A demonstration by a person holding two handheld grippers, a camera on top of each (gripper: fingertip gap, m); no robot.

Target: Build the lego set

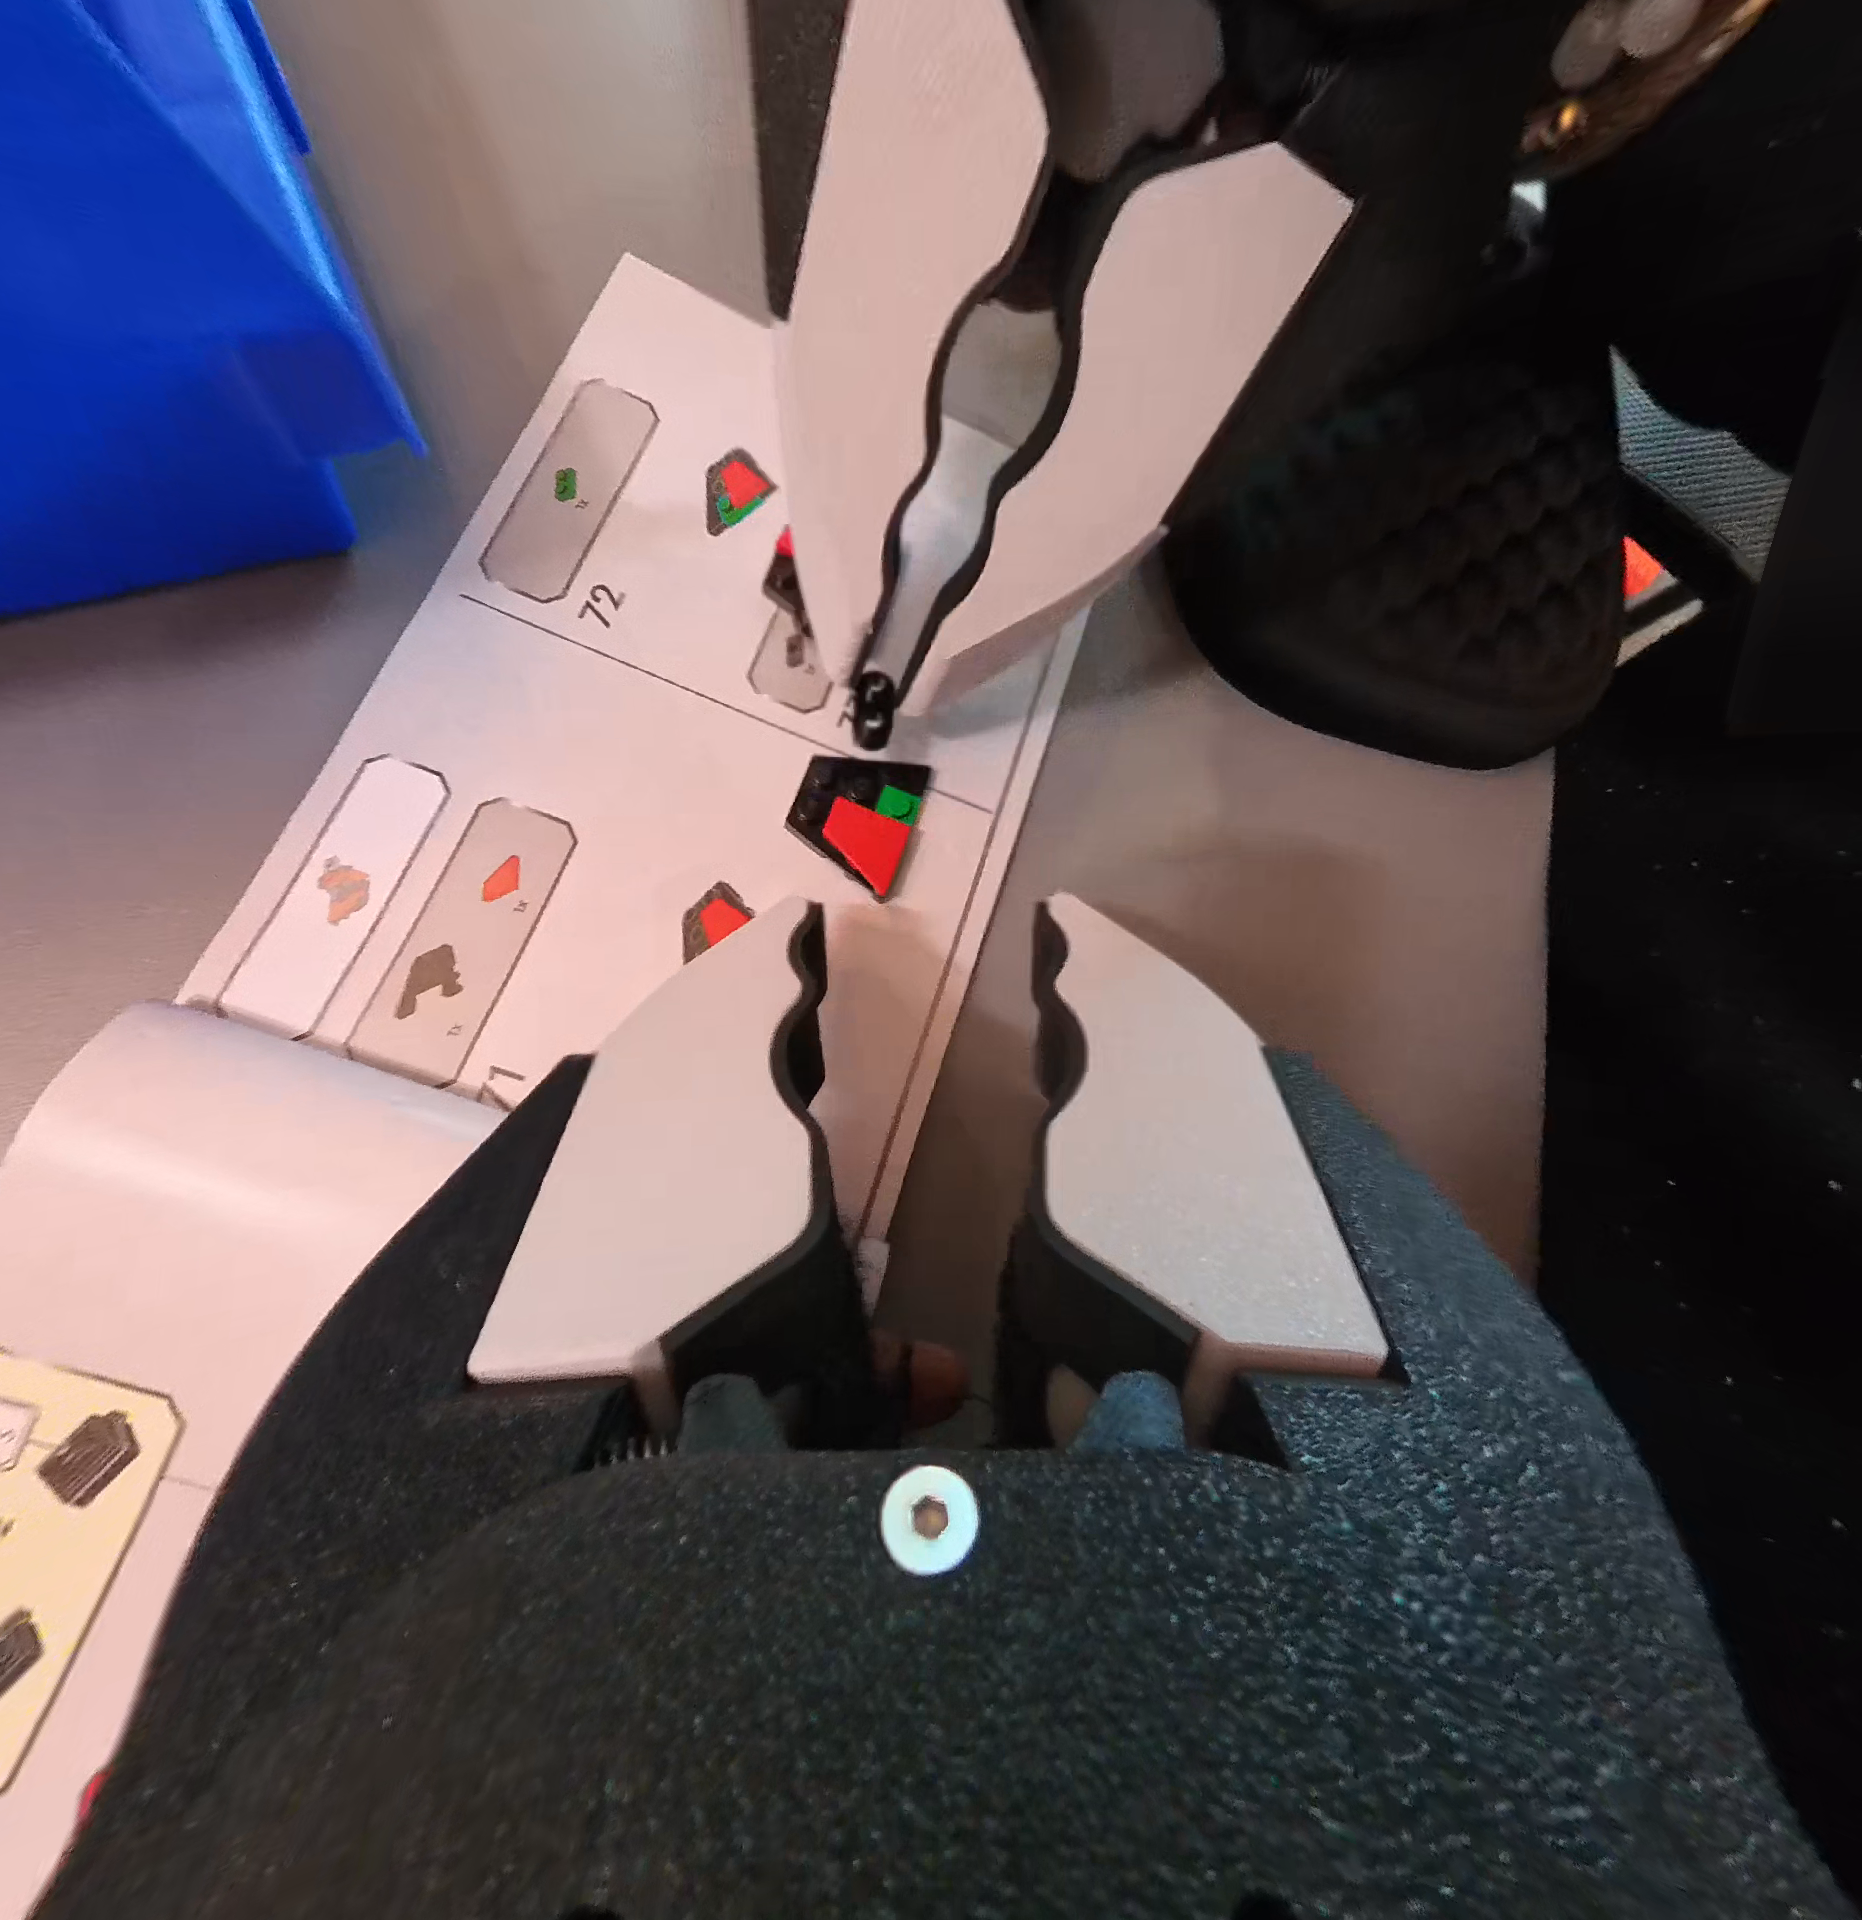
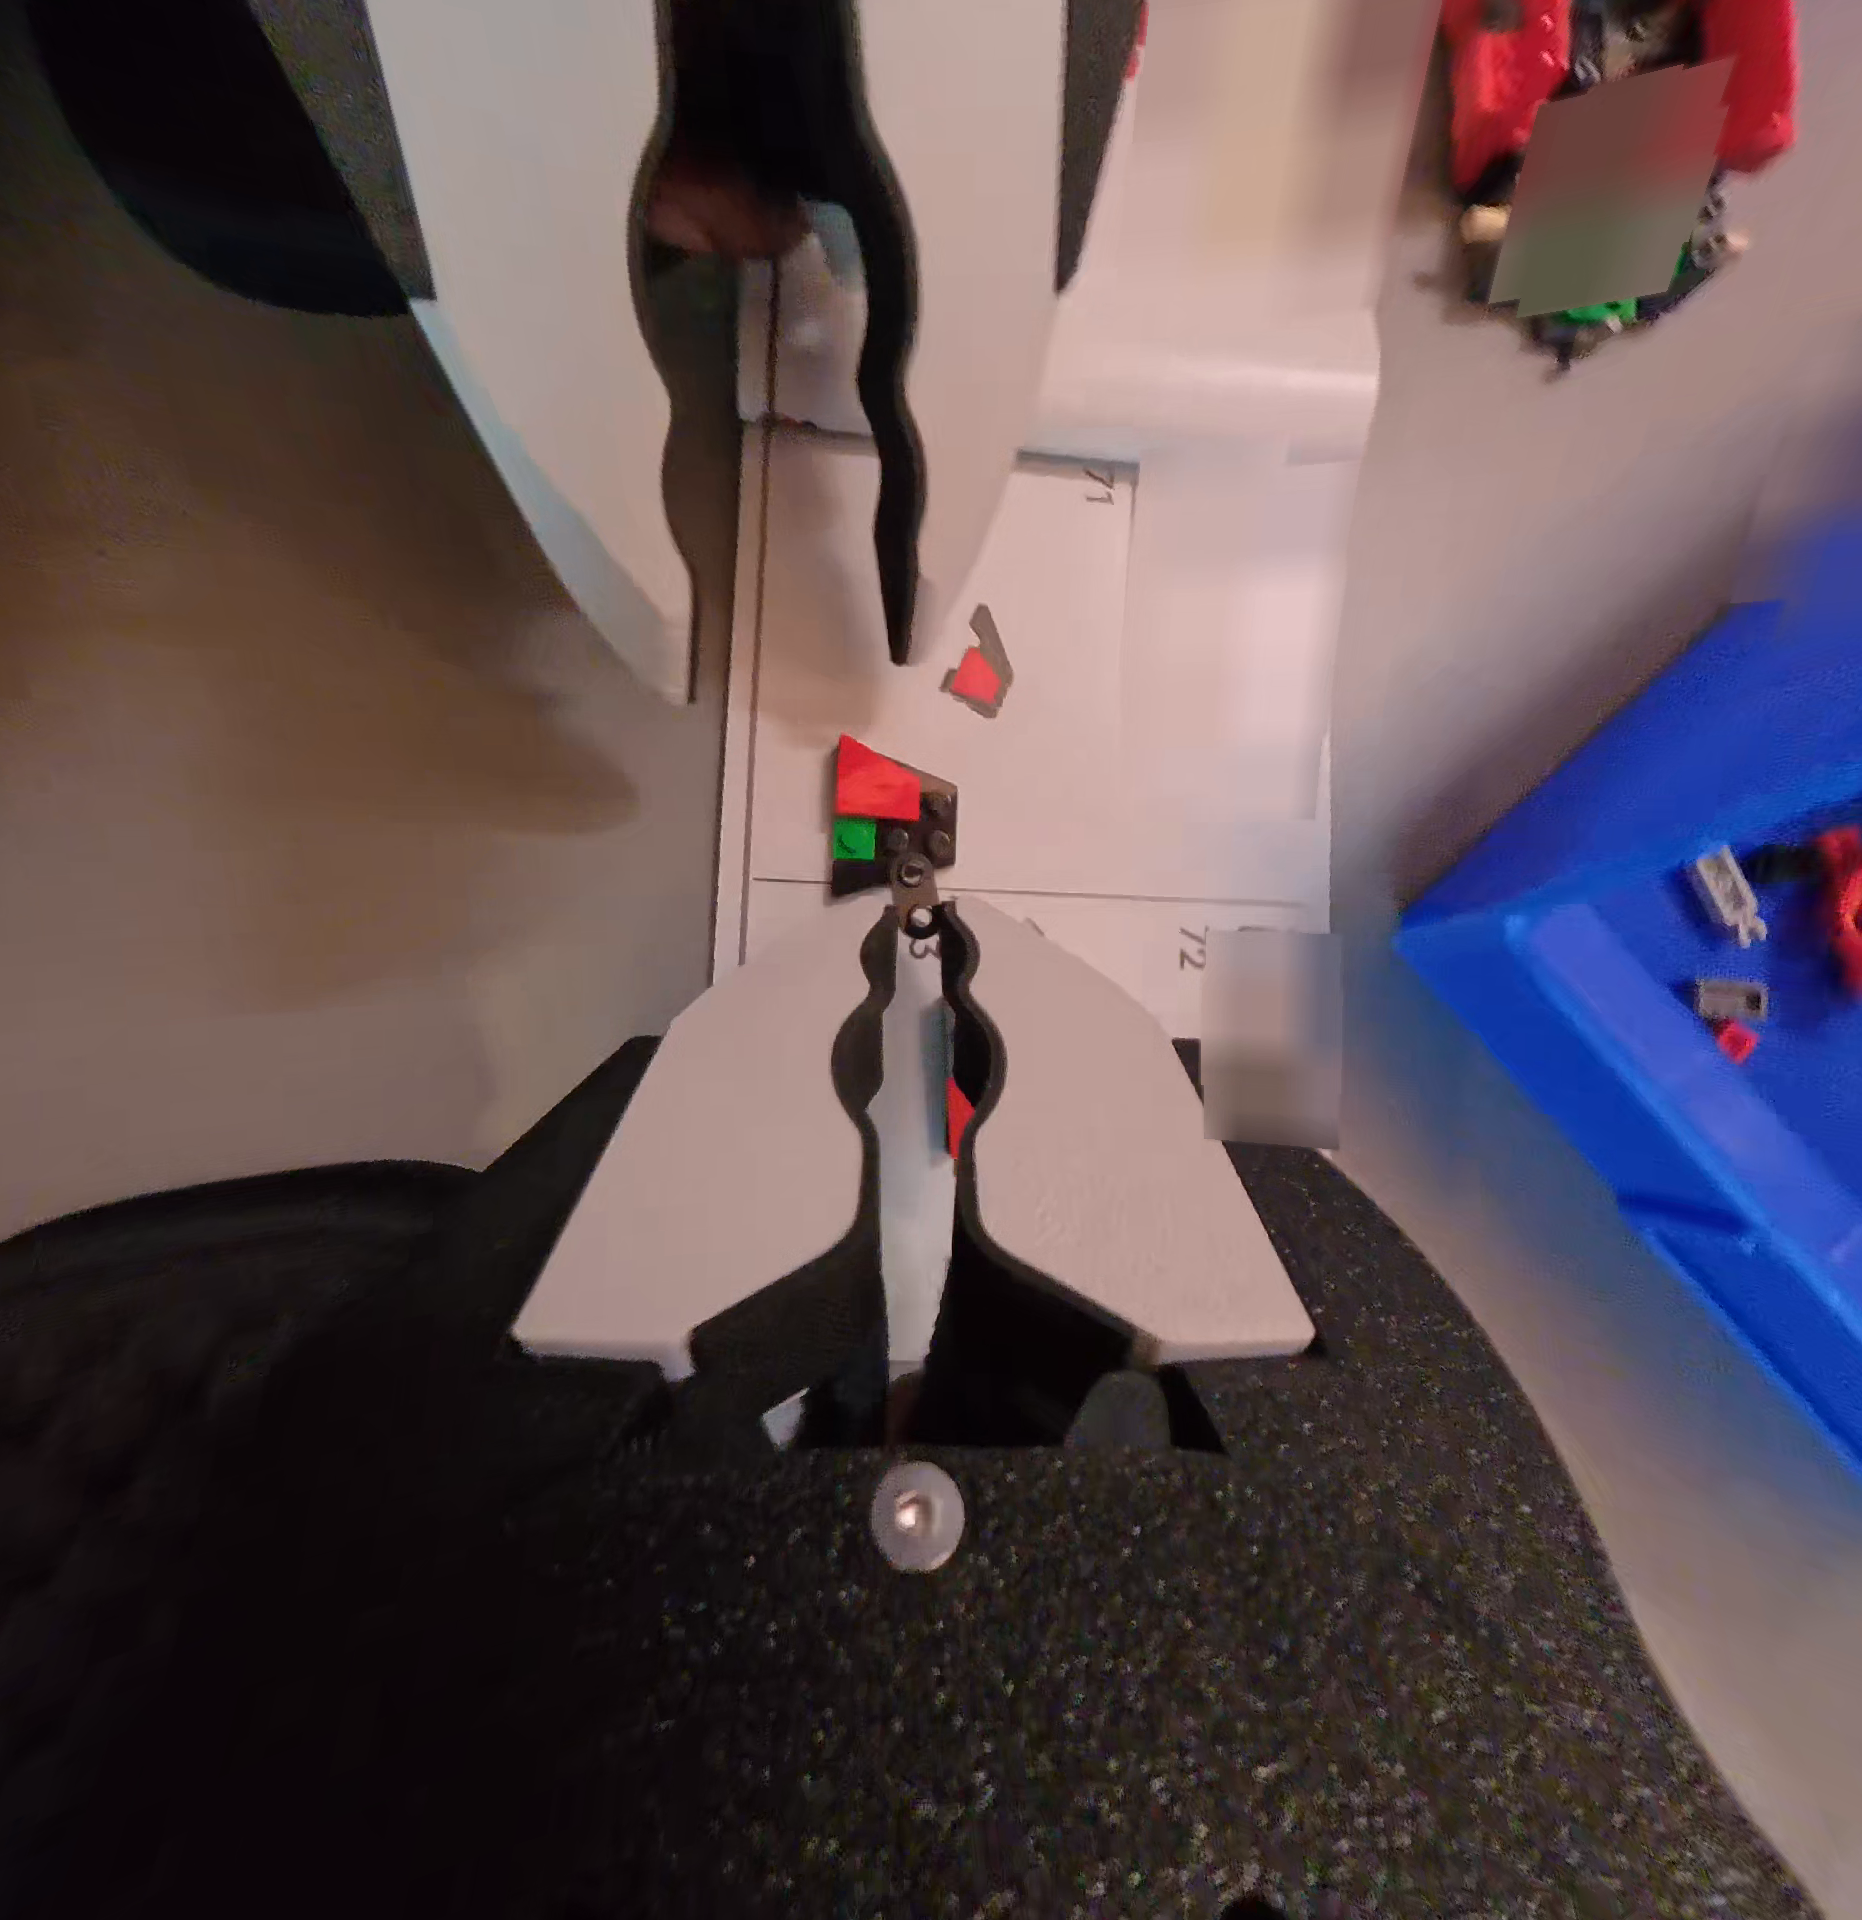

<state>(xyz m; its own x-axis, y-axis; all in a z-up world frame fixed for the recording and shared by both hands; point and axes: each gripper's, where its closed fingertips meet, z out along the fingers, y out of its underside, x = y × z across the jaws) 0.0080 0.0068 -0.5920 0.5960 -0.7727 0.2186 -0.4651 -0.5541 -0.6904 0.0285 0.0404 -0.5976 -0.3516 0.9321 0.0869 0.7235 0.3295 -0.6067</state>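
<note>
A small assembly [image 1: 862,826], a black wedge plate with a red slope and a green piece on it, lies on the open instruction booklet [image 1: 636,727]. It also shows in the right wrist view [image 2: 891,810]. My right gripper [image 1: 880,681] [image 2: 919,920] is shut on a small black piece [image 1: 873,712] [image 2: 911,883] and holds it at the assembly's studded black edge. My left gripper [image 1: 932,914] [image 2: 792,670] is open and empty, its fingertips just short of the assembly on the opposite side.
A blue bin [image 2: 1633,987] [image 1: 127,312] with several loose pieces stands beside the booklet. A pile of red, black and green pieces [image 2: 1509,156] lies at the far corner of the grey table [image 2: 231,623]. The booklet's near page curls up [image 1: 210,1132]. Tip to tip, the grippers are about 5 cm apart.
</note>
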